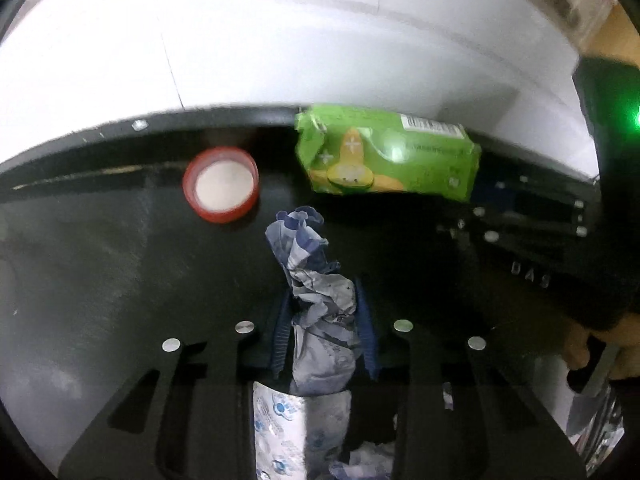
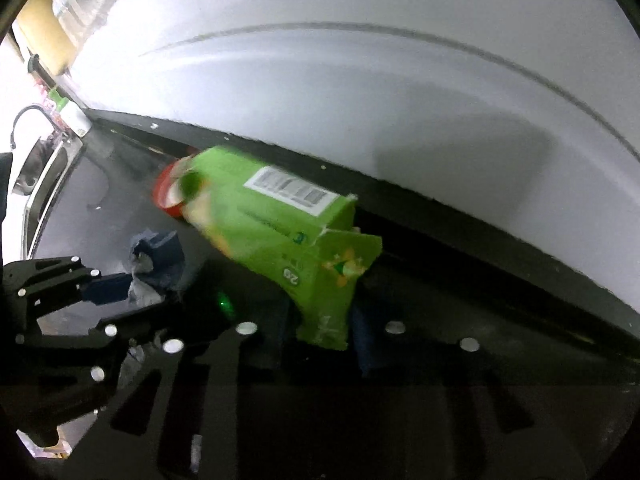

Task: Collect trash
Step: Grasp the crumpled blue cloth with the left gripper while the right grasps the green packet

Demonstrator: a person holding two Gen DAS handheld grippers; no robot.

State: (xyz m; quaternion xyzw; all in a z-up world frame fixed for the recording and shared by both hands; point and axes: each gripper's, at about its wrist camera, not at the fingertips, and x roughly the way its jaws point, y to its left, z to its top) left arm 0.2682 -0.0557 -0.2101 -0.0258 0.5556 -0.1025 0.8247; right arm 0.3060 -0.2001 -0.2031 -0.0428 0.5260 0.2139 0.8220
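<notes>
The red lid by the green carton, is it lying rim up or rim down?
Rim up: the red lid shows its pale inner face ringed by the raised red rim.

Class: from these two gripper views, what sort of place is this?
Probably a kitchen: a dark countertop against a white wall, and a sink with a faucet at its far end.

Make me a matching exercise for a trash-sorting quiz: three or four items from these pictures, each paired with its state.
Items:
1. crumpled blue-grey wrapper
2. flattened green cardboard carton
3. round red plastic lid
4. black countertop

States:
A. lying loose, held by nothing
B. pinched by the right gripper
C. bearing the trash
D. pinched by the left gripper

Pairs: 1-D, 2-B, 3-A, 4-C
</notes>
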